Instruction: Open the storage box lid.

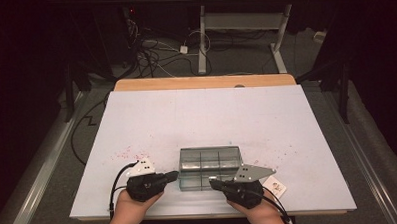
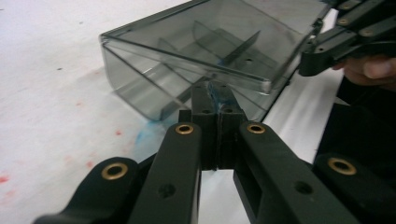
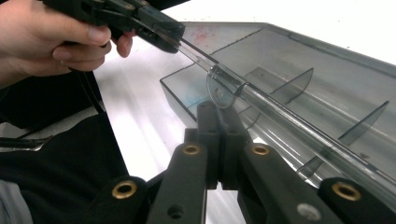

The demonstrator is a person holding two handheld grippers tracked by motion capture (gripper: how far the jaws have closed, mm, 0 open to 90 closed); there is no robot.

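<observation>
A clear grey compartment box (image 1: 210, 166) with inner dividers lies near the white table's front edge. Its lid (image 2: 219, 32) is lifted a little off the base at the front. My left gripper (image 1: 176, 175) comes in from the left, its jaws shut on the lid's front rim (image 2: 215, 91). My right gripper (image 1: 212, 182) is at the box's front right, jaws pressed together at the lid's small clear tab (image 3: 219, 91). The right gripper view shows the left gripper (image 3: 170, 37) pinching the rim, and the left gripper view shows the right gripper (image 2: 310, 63) at the lid's far end.
A small white card (image 1: 277, 187) lies right of my right hand. Red specks (image 1: 128, 154) stain the white tabletop (image 1: 196, 117), with a blue smear (image 2: 147, 135) beside the box. A wooden edge (image 1: 205, 82) borders the far side; cables and desk legs lie on the floor beyond.
</observation>
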